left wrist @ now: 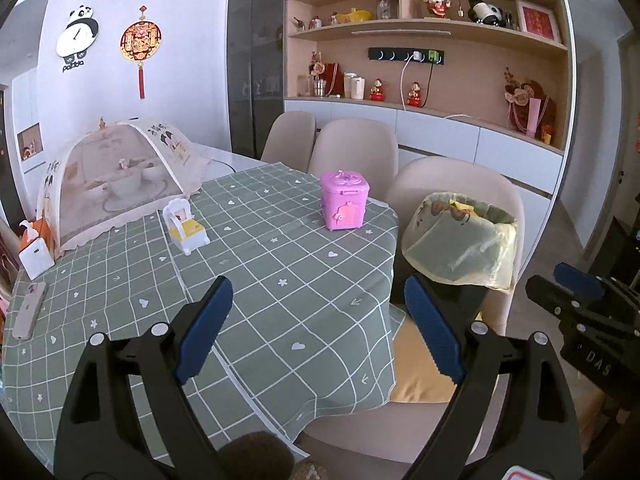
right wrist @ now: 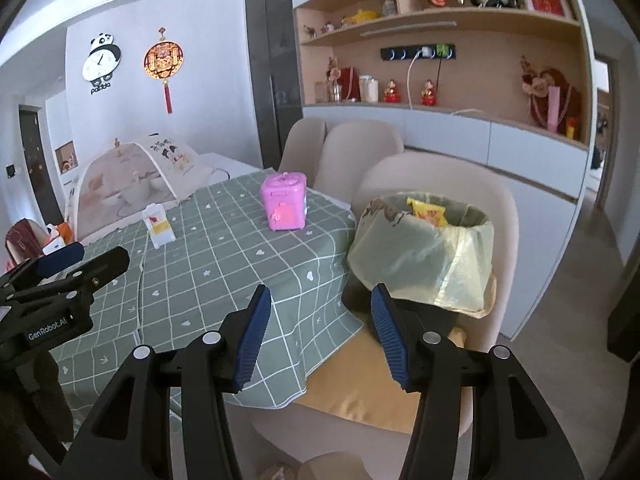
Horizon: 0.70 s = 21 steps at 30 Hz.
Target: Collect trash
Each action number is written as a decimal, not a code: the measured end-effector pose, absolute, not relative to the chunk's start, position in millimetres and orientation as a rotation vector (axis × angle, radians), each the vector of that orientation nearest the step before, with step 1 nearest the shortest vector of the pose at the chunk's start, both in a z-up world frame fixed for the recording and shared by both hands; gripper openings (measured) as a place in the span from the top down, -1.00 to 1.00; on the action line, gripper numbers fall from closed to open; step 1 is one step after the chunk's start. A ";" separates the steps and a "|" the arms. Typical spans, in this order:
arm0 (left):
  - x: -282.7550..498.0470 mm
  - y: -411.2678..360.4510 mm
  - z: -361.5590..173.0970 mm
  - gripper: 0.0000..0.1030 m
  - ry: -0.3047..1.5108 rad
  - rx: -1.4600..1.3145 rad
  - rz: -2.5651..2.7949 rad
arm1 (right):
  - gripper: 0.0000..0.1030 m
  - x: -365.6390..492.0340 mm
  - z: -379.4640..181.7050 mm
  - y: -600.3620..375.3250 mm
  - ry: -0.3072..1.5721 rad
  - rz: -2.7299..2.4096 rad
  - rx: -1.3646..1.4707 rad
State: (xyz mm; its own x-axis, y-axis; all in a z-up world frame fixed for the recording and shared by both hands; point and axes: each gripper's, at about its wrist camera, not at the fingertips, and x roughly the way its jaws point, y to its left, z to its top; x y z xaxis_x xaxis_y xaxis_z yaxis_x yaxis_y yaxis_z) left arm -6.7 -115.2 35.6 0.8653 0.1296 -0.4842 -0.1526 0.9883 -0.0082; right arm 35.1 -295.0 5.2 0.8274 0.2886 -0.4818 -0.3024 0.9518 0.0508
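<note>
Here's the trash bin, lined with a yellowish bag, sitting on the seat of the beige chair tucked at the table's corner. A yellow wrapper pokes up inside the rim. From the left wrist camera the bin sits at about two o'clock; from the right wrist camera, at one o'clock, just past the fingertips.

Right gripper hovers low in front of the bin, fingers spread, holding nothing. Left gripper hangs over the table's near corner, fingers spread wide as well, nothing between the blue pads.

Out on the green checked tablecloth: a pink toy box at twelve o'clock, standing near the edge closest to the bin. At ten o'clock, a small white-and-yellow toy chair, well apart from the box. Behind it, a mesh food cover over dishes. A phone lies flat at nine o'clock.
</note>
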 end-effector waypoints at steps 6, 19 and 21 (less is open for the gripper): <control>-7.0 -119.5 33.9 -0.62 0.511 -0.042 0.115 | 0.04 30.4 9.4 -297.9 0.491 0.282 -0.030; 3.1 -126.7 31.8 -0.63 0.523 -0.036 0.069 | 0.04 30.9 11.0 -304.5 0.484 0.240 -0.014; 3.9 -126.6 32.4 -0.62 0.522 -0.034 0.068 | 0.04 31.5 11.0 -304.1 0.483 0.237 -0.014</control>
State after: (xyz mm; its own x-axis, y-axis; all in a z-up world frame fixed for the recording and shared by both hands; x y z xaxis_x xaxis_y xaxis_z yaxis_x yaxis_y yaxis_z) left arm 3.9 -126.6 32.4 0.8648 0.0561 -0.4990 -0.0735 0.9972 -0.0151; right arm 31.5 -304.1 11.0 0.8588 0.2220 -0.4617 -0.2287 0.9726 0.0423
